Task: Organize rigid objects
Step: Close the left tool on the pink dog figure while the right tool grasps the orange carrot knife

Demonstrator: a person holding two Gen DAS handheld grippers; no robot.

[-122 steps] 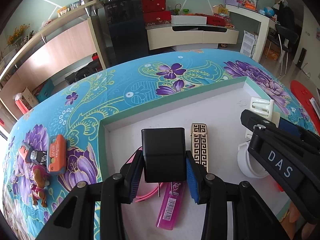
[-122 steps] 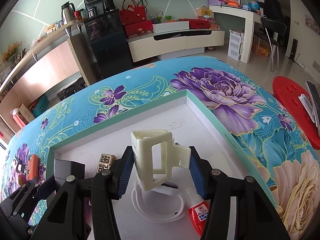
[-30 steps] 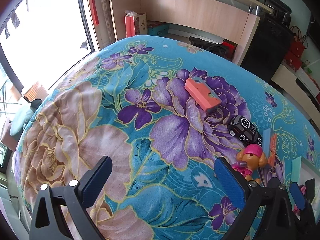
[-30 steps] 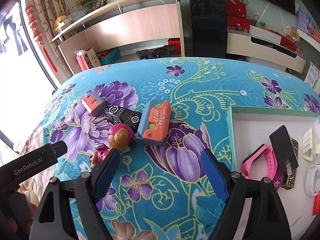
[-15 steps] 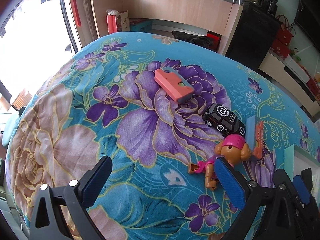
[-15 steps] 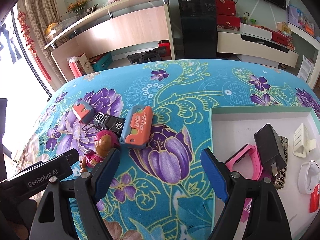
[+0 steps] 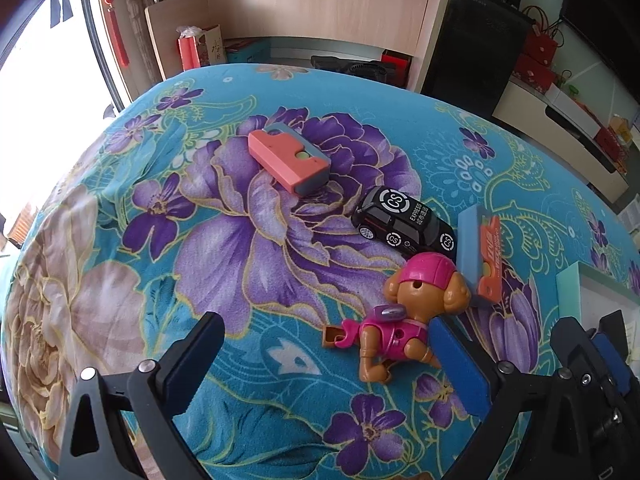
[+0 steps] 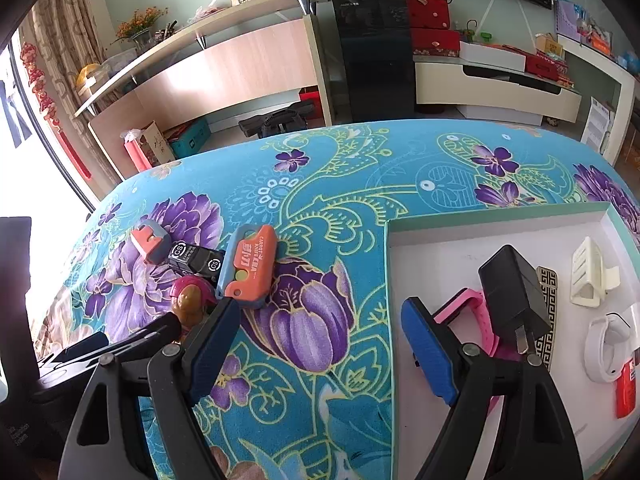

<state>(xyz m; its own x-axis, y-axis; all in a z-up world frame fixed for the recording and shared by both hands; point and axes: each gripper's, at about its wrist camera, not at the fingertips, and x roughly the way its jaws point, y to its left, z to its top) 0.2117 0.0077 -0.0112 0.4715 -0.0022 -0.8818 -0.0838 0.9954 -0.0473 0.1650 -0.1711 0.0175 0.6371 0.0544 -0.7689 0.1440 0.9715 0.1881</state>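
Hovering over a table draped in a turquoise floral cloth (image 7: 248, 248), the left gripper (image 7: 332, 364) stands wide open with nothing between its blue pads, its right finger (image 7: 460, 368) just beside a plastic toy dog (image 7: 404, 320) in a pink cap, which lies on its side. The right gripper (image 8: 320, 344) is likewise spread wide and empty, straddling the near-left edge of a shallow white tray (image 8: 440, 248) with a pale green rim.

Left of the toy dog the cloth lies bare, a broad stretch of soft, velvety fabric running to the table's rounded edge by the window. Beyond the toy dog the room is tighter: a glossy black toy car (image 7: 404, 226) with white round markings sits just behind its head, a rounded orange-and-blue case (image 7: 484, 256) stands on its long edge just beside the car, and a blocky coral-and-grey case (image 7: 288, 160) rests apart, further back on a purple flower.

In the right wrist view the same four pieces cluster on the cloth left of the tray. Inside the tray lie a matt black plug adapter (image 8: 512, 292), resting on a pink watch strap (image 8: 468, 312) and a flat strip with a black-and-gold key pattern (image 8: 546, 300), with a cream ribbed clip (image 8: 588, 276), a white ring-shaped piece (image 8: 608, 344) and a red tube (image 8: 626, 388) further right. The tray's far-left floor is bare.
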